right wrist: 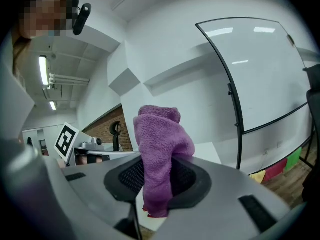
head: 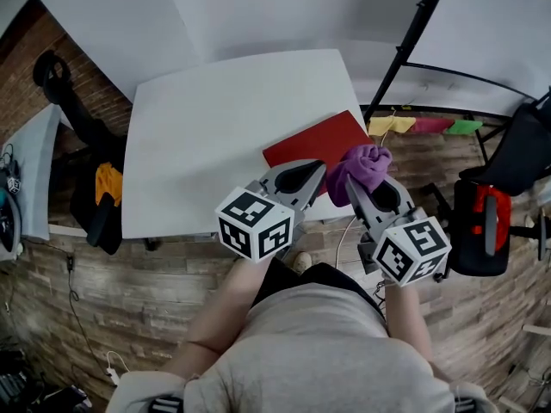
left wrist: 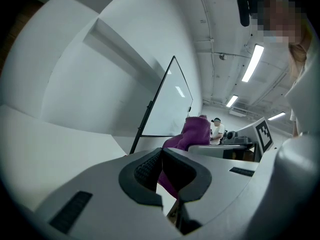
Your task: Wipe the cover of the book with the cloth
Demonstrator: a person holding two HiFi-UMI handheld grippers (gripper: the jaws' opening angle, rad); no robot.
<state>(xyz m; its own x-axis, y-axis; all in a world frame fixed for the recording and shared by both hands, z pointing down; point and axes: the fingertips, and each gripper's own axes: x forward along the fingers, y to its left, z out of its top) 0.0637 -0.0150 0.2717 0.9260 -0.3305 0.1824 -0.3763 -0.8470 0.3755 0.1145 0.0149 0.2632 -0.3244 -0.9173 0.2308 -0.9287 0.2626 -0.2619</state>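
Observation:
A red book lies on the white table, near its front right corner. My right gripper is shut on a purple cloth, holding it just off the book's right end, above the table's edge. In the right gripper view the cloth stands bunched up between the jaws, with its lower end hanging below them. My left gripper hovers over the book's front edge, jaws shut with nothing between them. From the left gripper view the cloth shows just beyond the closed fingertips.
A black chair with an orange item on it stands left of the table. On the right are a black and red chair and a whiteboard stand. Yellow, pink and green cloths lie on the floor there.

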